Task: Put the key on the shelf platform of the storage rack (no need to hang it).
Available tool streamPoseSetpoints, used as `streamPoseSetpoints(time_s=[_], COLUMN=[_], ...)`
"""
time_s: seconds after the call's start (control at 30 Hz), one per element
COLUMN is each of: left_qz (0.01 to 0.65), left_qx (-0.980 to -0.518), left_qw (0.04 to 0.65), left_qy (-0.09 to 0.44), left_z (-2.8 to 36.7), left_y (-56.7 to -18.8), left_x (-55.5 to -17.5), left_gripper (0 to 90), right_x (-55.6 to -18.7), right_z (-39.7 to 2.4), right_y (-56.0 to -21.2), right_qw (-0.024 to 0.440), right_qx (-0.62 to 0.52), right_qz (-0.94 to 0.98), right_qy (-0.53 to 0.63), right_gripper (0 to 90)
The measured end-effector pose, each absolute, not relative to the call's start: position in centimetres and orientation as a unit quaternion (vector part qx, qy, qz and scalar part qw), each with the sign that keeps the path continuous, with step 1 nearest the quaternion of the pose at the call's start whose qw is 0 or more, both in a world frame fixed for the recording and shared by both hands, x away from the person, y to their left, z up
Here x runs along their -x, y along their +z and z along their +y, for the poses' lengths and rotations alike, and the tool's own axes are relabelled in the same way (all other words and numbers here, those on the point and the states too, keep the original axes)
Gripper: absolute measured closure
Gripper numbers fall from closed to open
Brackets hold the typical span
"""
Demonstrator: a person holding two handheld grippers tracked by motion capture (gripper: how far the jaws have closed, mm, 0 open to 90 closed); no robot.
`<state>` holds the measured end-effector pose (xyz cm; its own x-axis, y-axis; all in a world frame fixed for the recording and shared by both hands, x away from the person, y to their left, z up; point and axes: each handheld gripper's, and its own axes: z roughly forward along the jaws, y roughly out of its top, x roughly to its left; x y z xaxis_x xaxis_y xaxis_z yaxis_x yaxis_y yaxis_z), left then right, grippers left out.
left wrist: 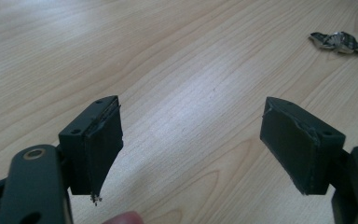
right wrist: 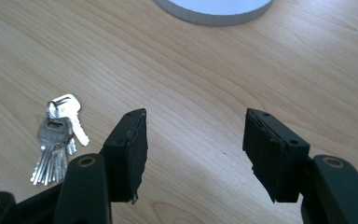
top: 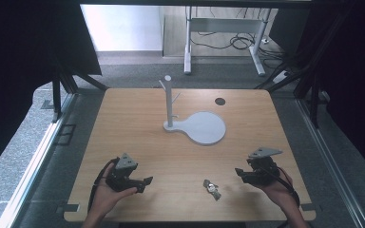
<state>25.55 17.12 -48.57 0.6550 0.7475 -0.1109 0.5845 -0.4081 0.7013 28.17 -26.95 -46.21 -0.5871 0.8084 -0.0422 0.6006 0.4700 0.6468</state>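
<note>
surface: wooden table | on it: bunch of keys, white peg stand

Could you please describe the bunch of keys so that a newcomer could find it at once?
On the wooden table, look along the near edge, between the two tongs. The bunch of keys lies flat there, nearer the right tongs: small silver metal, unlike the tall white stand farther back.

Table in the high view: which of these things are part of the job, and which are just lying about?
In the job, probably:
- bunch of keys
- white stand with pegs
- left gripper, open
- right gripper, open

Lying about:
- dark round spot on the table
- desk legs and cables on the floor beyond
</note>
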Motion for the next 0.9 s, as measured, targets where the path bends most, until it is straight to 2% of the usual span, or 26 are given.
streamPoseSetpoints(time_s=[0.33, 0.9], left_qz=[0.402, 0.403], left_qx=[-0.831, -0.830], left_qw=[0.370, 0.369], left_qy=[0.110, 0.108], left_z=[17.4, 17.5], left_y=[-48.5, -48.6], left_x=[-25.5, -25.6], left_gripper=[21.2, 21.2], right_x=[-28.1, -27.2], right_z=[-24.5, -21.0], right_y=[-46.0, -47.4], right_qw=[0.160, 0.104], right_qx=[-0.389, -0.343], right_qz=[0.864, 0.901], right_qy=[0.276, 0.245], right_gripper=[41.3, 43.9])
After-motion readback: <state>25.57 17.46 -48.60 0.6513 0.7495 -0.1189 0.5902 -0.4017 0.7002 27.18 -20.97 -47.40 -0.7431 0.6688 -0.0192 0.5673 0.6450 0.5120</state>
